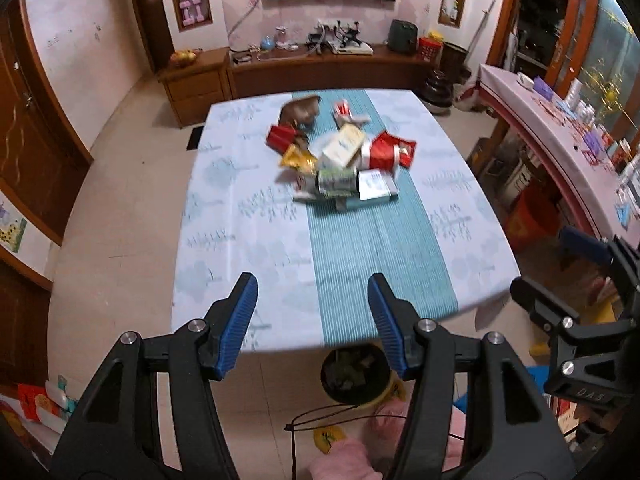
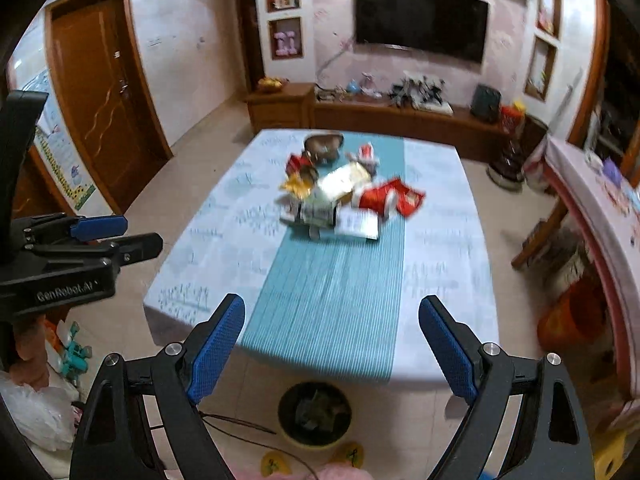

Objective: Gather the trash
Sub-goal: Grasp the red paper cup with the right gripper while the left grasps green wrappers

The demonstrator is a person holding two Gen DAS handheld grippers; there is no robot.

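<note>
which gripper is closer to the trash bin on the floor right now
Too close to call. Left gripper and right gripper, both open and empty, hang side by side above the near table edge, with the bin below and between them.

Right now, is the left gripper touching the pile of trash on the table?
Apart. The left wrist view shows the open left gripper empty, with bare tablecloth between it and the trash pile.

Trash pile (image 1: 340, 160) – crumpled wrappers, cartons, mid-table on teal runner, bin (image 1: 354, 376) on floor below
</note>
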